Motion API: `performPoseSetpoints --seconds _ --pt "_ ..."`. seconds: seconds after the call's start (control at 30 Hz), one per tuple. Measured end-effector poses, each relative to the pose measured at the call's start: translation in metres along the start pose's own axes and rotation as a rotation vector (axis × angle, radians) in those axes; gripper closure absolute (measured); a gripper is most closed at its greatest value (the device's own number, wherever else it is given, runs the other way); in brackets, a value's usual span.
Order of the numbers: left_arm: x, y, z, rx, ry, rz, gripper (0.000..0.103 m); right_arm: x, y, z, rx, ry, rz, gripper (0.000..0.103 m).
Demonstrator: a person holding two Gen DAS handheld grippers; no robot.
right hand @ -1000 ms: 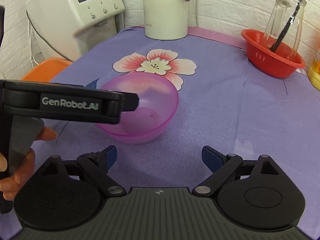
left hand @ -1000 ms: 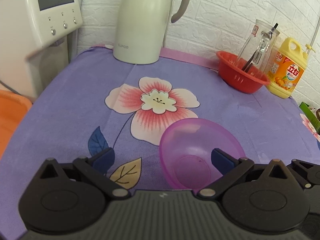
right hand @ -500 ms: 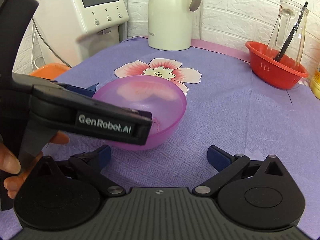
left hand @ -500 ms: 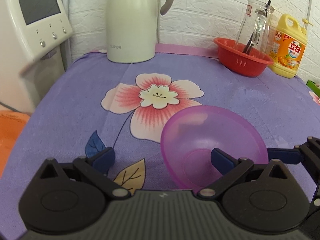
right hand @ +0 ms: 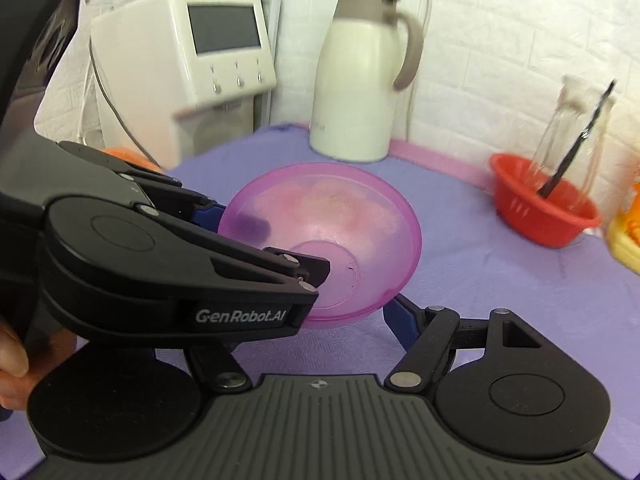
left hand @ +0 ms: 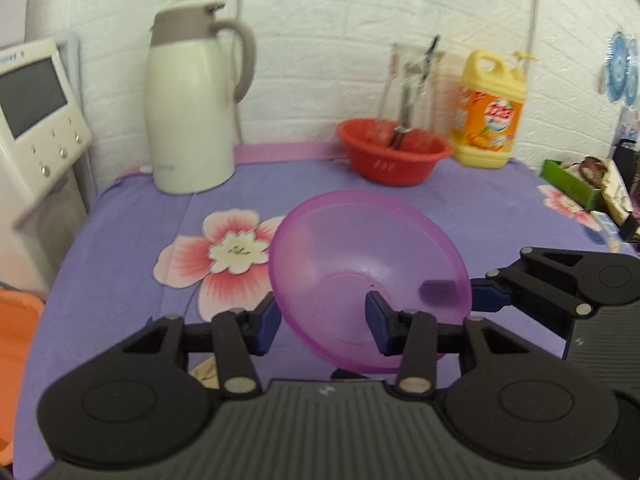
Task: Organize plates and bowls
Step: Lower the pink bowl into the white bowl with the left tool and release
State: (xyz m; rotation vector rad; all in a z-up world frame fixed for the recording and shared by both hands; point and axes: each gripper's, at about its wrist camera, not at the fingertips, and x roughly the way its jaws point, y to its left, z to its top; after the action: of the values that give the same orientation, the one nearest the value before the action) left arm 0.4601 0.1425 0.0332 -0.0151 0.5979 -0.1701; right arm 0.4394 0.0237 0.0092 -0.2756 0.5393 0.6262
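Observation:
A translucent purple bowl is tilted and lifted off the purple flowered cloth. My left gripper is shut on its near-left rim, one finger outside, one inside. My right gripper is at the bowl's right rim in the left wrist view, one pad showing dark through the wall. In the right wrist view the bowl sits between the right gripper's fingers, with the left gripper's body covering the left finger.
A white thermos jug and a white appliance stand at the back left. A red basket with a glass jar, and a yellow detergent bottle, stand at the back right. Boxes lie at the right edge.
The left gripper has closed on the bowl's rim and lifted and tilted it. The right gripper has moved in to the bowl's other side. Both views have risen.

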Motion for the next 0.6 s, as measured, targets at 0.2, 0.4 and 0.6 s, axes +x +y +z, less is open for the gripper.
performPoseSetpoints --seconds 0.2,0.4,0.6 --pt "-0.054 -0.068 -0.008 0.020 0.029 -0.067 0.056 -0.090 -0.009 -0.017 -0.020 0.010 -0.017 0.000" --pt "-0.095 -0.154 -0.051 0.042 0.077 -0.202 0.055 -0.180 -0.028 -0.069 0.036 0.106 -0.043 0.000" --pt "-0.115 -0.226 -0.097 0.082 0.145 -0.308 0.055 -0.245 -0.044 -0.134 0.103 0.188 -0.106 0.000"
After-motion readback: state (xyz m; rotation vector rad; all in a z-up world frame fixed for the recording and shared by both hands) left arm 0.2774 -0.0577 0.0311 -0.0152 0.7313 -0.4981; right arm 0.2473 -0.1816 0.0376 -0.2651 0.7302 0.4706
